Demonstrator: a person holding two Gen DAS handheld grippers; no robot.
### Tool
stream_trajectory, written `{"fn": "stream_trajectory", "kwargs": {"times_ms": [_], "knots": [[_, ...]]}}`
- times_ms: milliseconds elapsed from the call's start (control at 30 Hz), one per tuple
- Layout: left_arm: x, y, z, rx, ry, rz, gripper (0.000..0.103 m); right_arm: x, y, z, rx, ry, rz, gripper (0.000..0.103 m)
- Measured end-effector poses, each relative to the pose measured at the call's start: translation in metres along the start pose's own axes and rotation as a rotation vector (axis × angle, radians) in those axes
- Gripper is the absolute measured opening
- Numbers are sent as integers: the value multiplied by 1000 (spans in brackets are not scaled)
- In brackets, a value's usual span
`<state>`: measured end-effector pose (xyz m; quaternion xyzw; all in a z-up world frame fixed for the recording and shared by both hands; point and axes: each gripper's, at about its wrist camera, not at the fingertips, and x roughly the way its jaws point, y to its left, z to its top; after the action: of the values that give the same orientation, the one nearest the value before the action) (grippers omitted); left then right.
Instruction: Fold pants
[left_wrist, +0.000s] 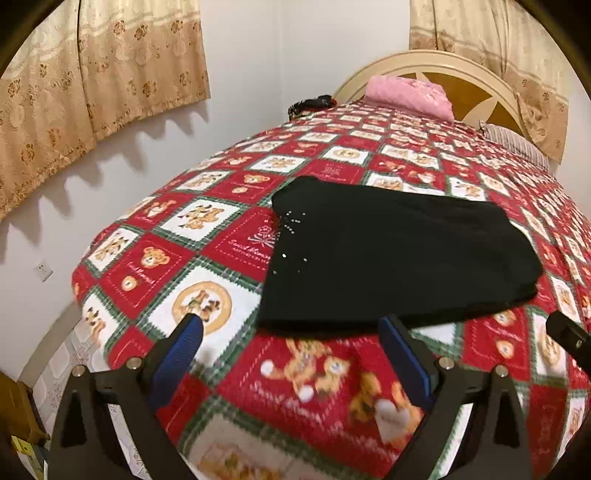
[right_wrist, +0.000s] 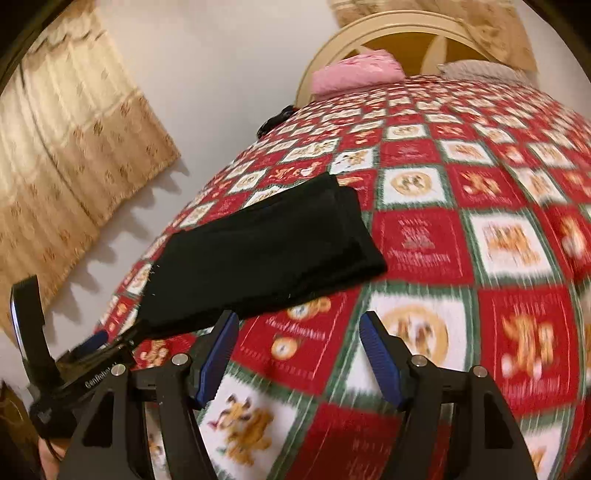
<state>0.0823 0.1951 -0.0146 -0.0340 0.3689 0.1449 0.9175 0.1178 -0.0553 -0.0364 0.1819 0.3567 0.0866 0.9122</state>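
Observation:
The black pants (left_wrist: 388, 254) lie folded into a flat rectangle on the red teddy-bear bedspread (left_wrist: 229, 236), with small studs near their left edge. My left gripper (left_wrist: 291, 325) is open and empty, just short of the pants' near edge. In the right wrist view the pants (right_wrist: 258, 247) lie ahead and to the left. My right gripper (right_wrist: 299, 328) is open and empty, over the bedspread (right_wrist: 461, 236) to the right of the pants. The left gripper (right_wrist: 96, 339) shows at the lower left of that view, near the pants' near edge.
A pink folded cloth (left_wrist: 410, 96) and a striped pillow (left_wrist: 517, 144) lie at the headboard (left_wrist: 461, 70). A dark object (left_wrist: 310, 103) sits at the bed's far left edge. Curtains (left_wrist: 92, 85) hang on the left wall. The bed drops off on the left.

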Motion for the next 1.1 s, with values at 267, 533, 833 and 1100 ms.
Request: {"fn": "stream_trajectory", "kwargs": {"times_ms": [267, 533, 833, 1100], "knots": [[-9, -7, -19, 30, 16, -4, 98, -18, 11, -31, -42, -29, -38, 69], [-4, -14, -26, 52, 35, -3, 98, -24, 4, -26, -45, -61, -57, 69], [-4, 35, -7, -42, 15, 18, 98, -1, 43, 26, -239, -41, 117, 69], [28, 60, 15, -168, 36, 12, 98, 112, 146, 94, -579, 146, 199, 69]]}}
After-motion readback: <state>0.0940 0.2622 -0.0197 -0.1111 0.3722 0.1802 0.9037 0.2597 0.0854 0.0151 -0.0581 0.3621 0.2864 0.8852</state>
